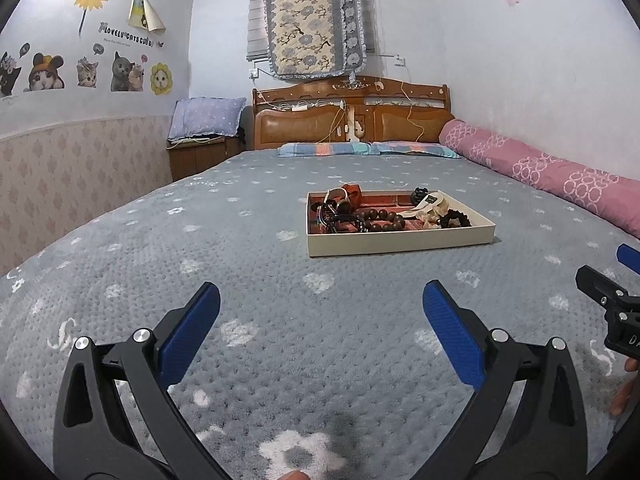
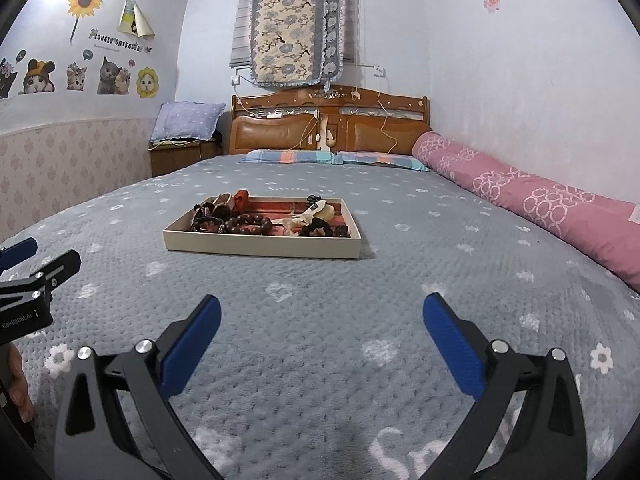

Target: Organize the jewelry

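Note:
A shallow cream tray with a red lining sits in the middle of the grey bedspread. It holds a brown bead bracelet, a dark bead bracelet, a cream pouch and other tangled jewelry at its left end. My left gripper is open and empty, well short of the tray. My right gripper is open and empty, short of the tray and to its right. Each gripper shows at the edge of the other's view.
The grey flowered bedspread spreads all around the tray. A pink rolled quilt lies along the right wall. Pillows and a wooden headboard stand at the far end, a nightstand at far left.

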